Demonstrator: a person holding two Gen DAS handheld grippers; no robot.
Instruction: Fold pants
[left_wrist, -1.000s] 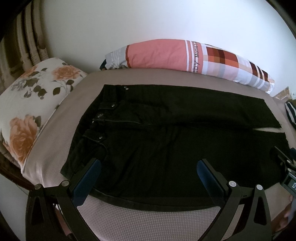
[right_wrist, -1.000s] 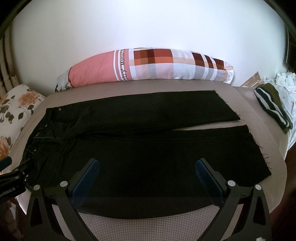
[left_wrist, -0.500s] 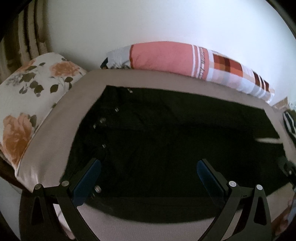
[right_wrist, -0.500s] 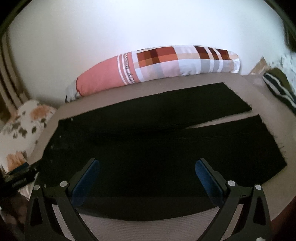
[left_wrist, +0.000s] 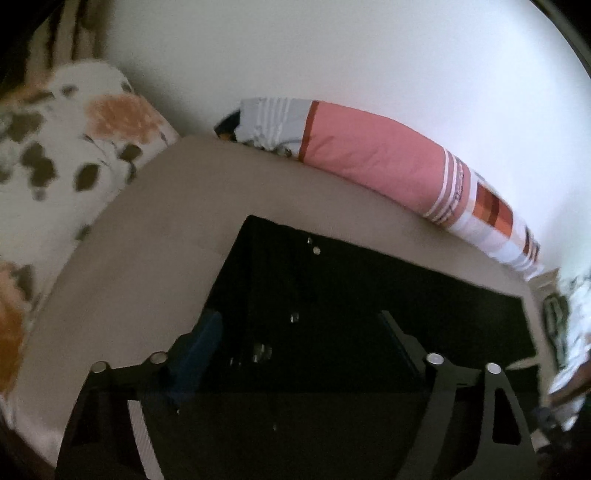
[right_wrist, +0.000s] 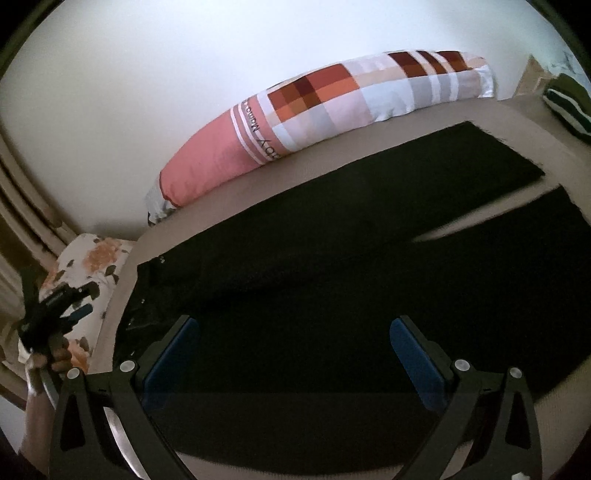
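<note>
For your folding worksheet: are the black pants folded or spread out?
Spread out: the black pants lie flat, both legs side by side, unfolded.

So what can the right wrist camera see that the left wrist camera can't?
Only the right wrist view shows both pant legs' hems and the left hand-held gripper, held in a hand by the waist. Only the left view shows the waistband buttons up close. Both show the black pants, the pink checked pillow and the floral pillow.
</note>
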